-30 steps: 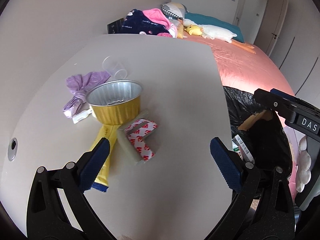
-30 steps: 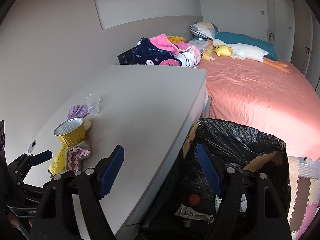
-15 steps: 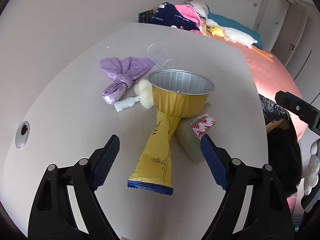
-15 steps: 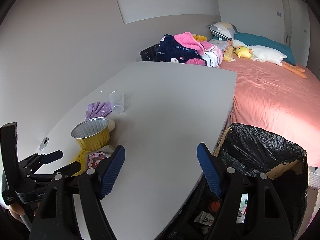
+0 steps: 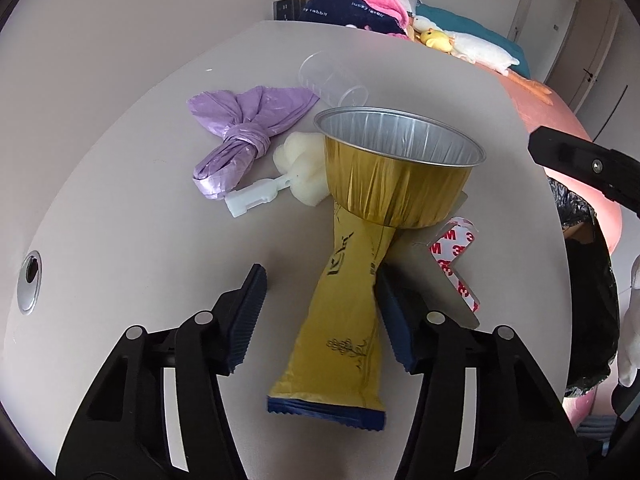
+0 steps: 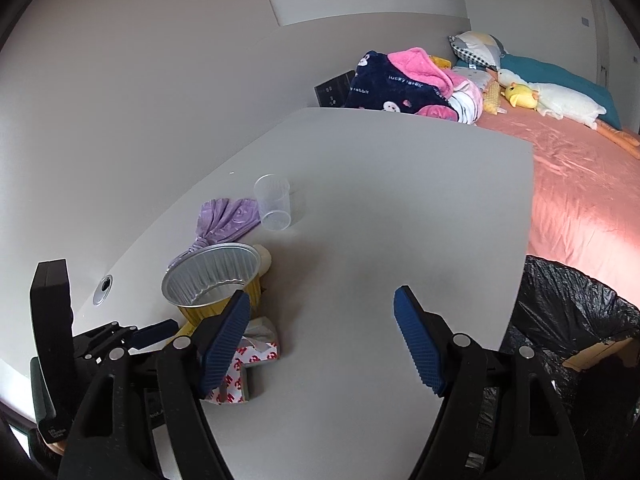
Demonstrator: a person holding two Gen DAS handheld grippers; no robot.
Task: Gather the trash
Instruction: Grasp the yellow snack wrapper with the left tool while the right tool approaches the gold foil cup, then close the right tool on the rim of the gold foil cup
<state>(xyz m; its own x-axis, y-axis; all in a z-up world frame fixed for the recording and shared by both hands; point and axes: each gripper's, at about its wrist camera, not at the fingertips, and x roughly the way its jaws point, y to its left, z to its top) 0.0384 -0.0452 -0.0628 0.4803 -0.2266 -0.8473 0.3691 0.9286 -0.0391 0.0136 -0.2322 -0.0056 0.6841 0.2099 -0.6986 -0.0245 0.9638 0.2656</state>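
Item: yellow snack wrapper [image 5: 344,320], lower centre, flat on tabletop [image 5: 140,200], far end under foil cup [image 5: 396,168]. Left hand-held gripper [image 5: 320,304] astride it, jaws just closing, not yet clamped. Right hand-held gripper [image 6: 320,340] apart, empty. Next: pinch, slide free, carry to black bin bag [image 6: 568,312].

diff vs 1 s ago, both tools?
The left tool came in low over the yellow wrapper, its jaws closing around it; one pad touches, the other doesn't. The right tool swung from the trash bag over the table, open, empty. The trash hasn't moved.
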